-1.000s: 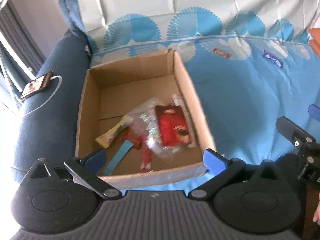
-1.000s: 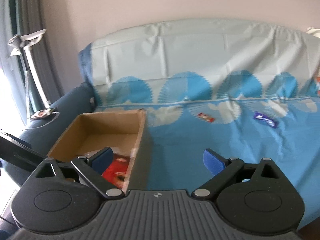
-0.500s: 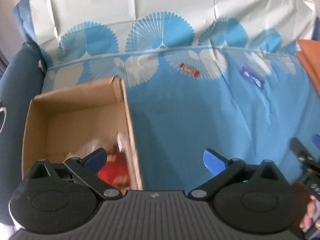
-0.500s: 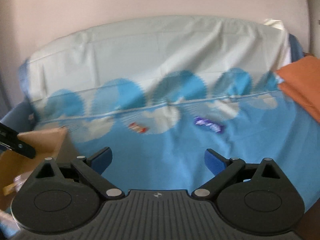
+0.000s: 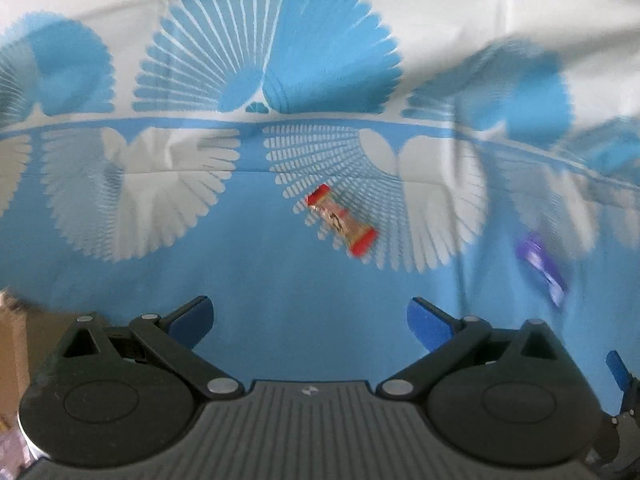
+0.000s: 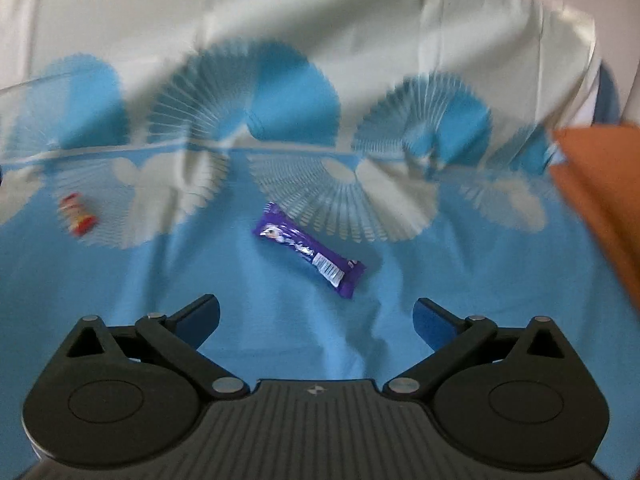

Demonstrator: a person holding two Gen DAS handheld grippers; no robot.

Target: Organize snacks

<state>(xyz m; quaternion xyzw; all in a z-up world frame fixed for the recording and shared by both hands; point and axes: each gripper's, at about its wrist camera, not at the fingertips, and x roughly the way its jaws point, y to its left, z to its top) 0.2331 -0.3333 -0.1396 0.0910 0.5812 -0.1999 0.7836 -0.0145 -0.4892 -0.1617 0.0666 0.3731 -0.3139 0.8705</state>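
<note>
A blue and white sheet (image 6: 288, 320) printed with fan shapes covers the seat and backrest. An orange cloth (image 6: 600, 200) lies at the right edge, and a corner of a cardboard box (image 5: 14, 344) shows at the far left. Two snacks lie on the sheet, well apart: a purple bar (image 6: 310, 250) with a white label panel, its print too small to read, and a shorter snack with red ends (image 5: 341, 220) and a pale middle, its writing blurred. The left gripper (image 5: 310, 318) hangs open and empty near the red-ended snack; the right gripper (image 6: 316, 318) is open and empty just short of the purple bar.
</note>
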